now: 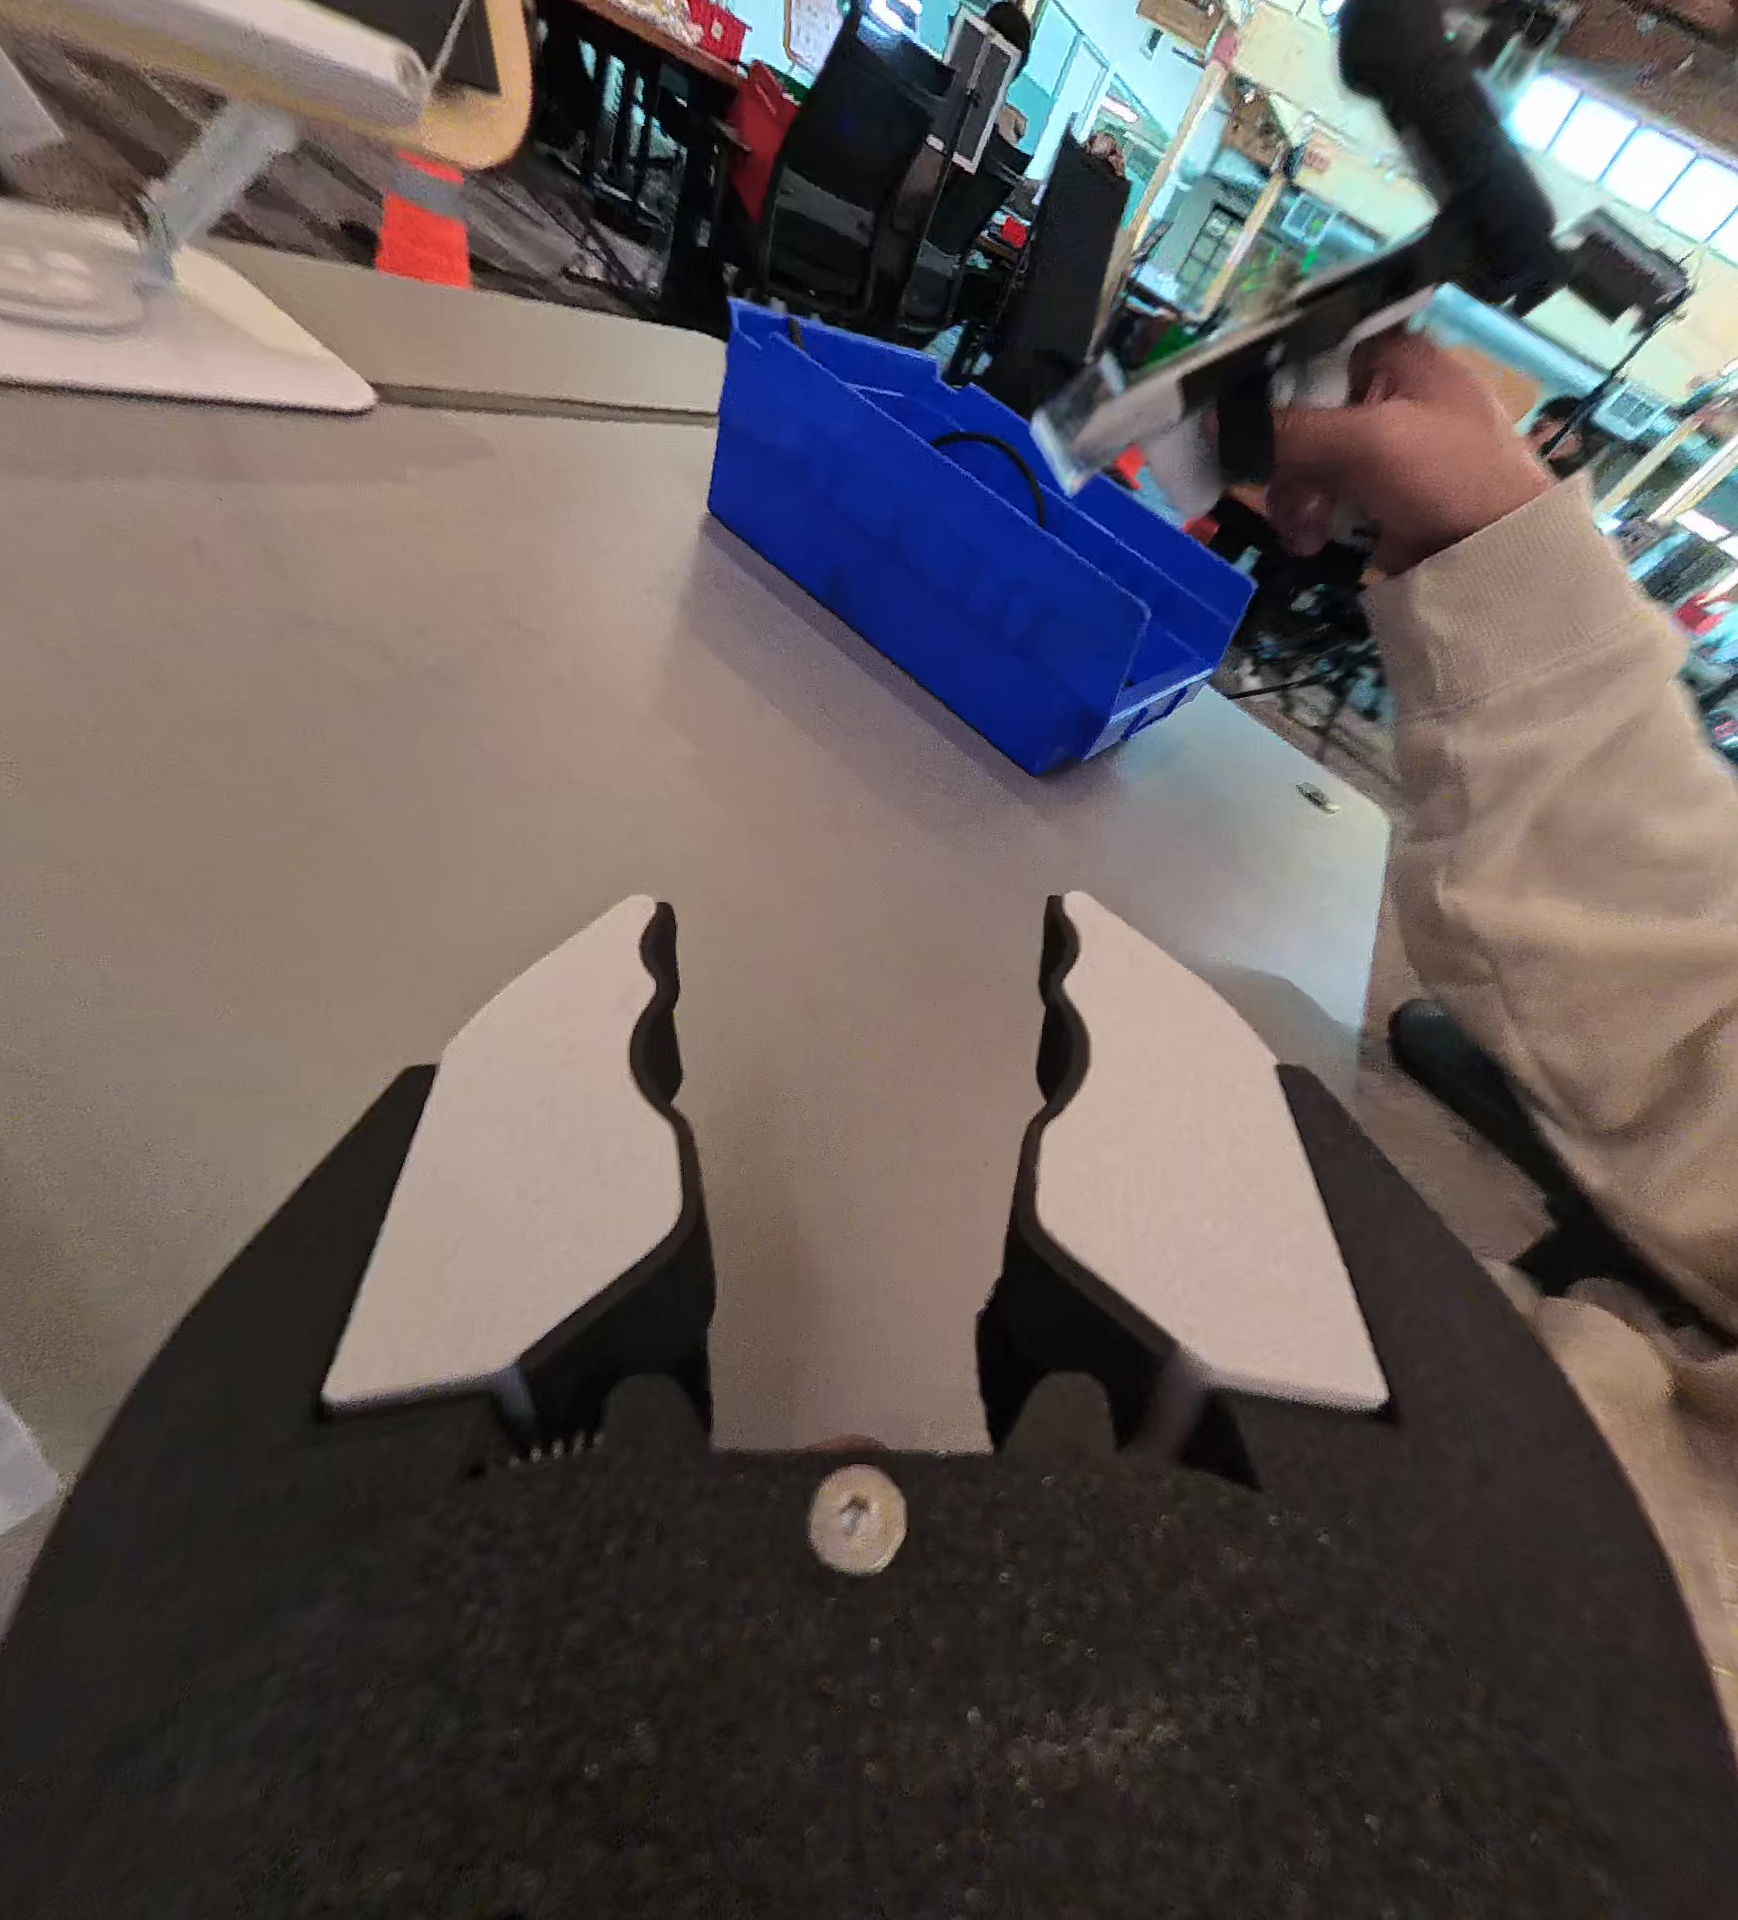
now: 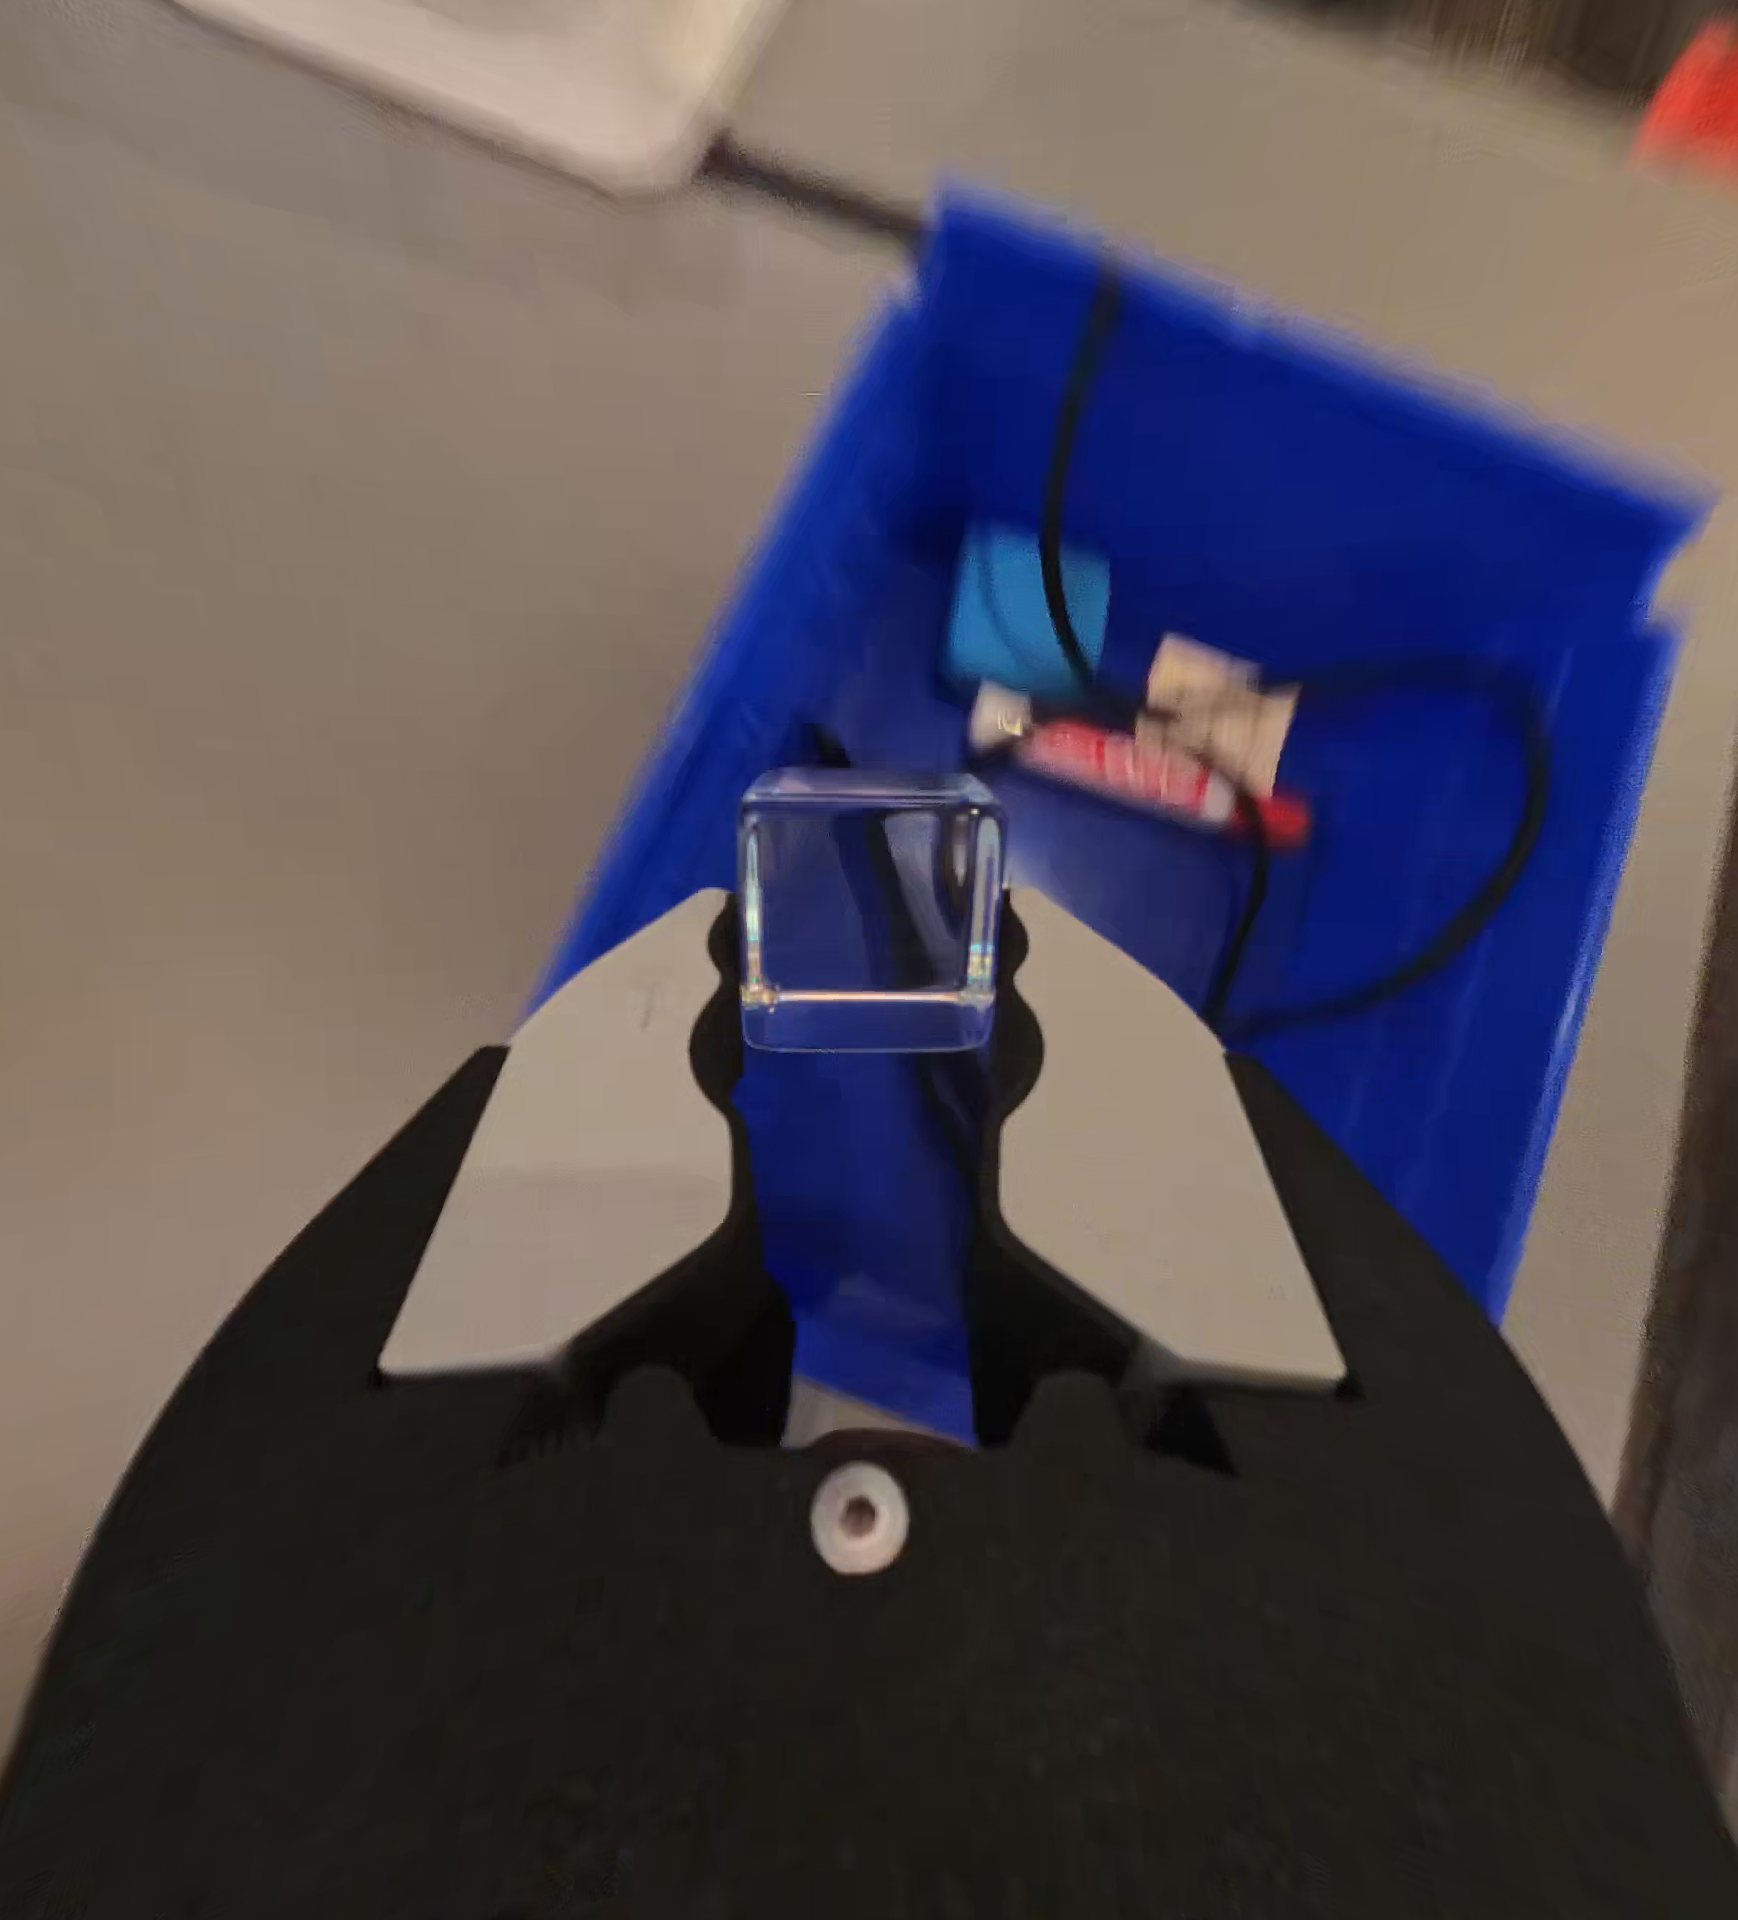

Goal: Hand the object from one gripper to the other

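A clear glass-like cube (image 2: 870, 925) sits clamped between the tips of my right gripper (image 2: 870, 935), held in the air above a blue bin (image 2: 1364, 1039). In the left wrist view the right gripper (image 1: 1104, 426) shows at the upper right, held by a hand in a cream sleeve, with the clear cube (image 1: 1078, 431) at its tip above the blue bin (image 1: 927, 582). My left gripper (image 1: 860, 925) is open and empty, low over the grey table (image 1: 325, 675), well short of the cube.
The blue bin holds a black cable (image 2: 1416, 831), a light blue item (image 2: 1010, 613) and a red and white item (image 2: 1156, 769). A white stand base (image 1: 169, 332) sits at the far left. An orange cone (image 1: 423, 223) and chairs stand beyond the table. The table edge (image 1: 1364, 935) runs at right. The grippers' ends are close to 35 cm from one another.
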`<state>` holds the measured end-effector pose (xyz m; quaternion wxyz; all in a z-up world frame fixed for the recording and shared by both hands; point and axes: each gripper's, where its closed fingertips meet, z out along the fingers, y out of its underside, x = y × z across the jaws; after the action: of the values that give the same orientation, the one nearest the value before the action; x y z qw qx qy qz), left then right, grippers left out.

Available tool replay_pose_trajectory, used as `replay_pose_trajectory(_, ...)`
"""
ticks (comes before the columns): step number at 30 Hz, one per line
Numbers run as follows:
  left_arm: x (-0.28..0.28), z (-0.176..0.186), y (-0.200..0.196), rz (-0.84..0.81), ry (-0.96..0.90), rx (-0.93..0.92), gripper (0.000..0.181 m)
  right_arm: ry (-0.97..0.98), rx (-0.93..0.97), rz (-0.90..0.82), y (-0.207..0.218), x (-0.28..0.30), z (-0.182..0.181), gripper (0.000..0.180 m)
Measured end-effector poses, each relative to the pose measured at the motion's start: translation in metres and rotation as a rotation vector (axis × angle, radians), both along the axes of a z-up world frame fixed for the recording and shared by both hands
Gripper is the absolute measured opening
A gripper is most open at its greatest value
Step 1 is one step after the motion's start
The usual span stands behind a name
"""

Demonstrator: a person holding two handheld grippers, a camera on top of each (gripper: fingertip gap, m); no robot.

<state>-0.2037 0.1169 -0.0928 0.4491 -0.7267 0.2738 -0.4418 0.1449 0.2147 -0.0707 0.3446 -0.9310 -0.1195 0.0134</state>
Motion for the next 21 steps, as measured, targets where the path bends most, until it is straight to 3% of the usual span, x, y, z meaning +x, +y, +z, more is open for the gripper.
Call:
replay_pose_trajectory(4,0.001,0.006,0.004,-0.035,-0.131,-0.105,0.063,0.018,-0.357,0.110,-0.035,-0.002,-0.063,0.045)
replay_pose_trajectory(8,0.001,0.005,0.007,-0.038,-0.134,-0.114,0.063,-0.062,-0.517,0.190,-0.048,-0.014,-0.093,0.045)
replay_pose_trajectory(14,0.000,-0.003,0.005,-0.013,0.013,-0.008,0.070,-0.127,-0.577,0.192,-0.043,-0.016,-0.113,0.045)
replay_pose_trajectory(21,0.004,-0.020,0.007,0.009,0.171,0.047,0.082,-0.029,-0.546,0.176,-0.038,-0.019,-0.113,0.055)
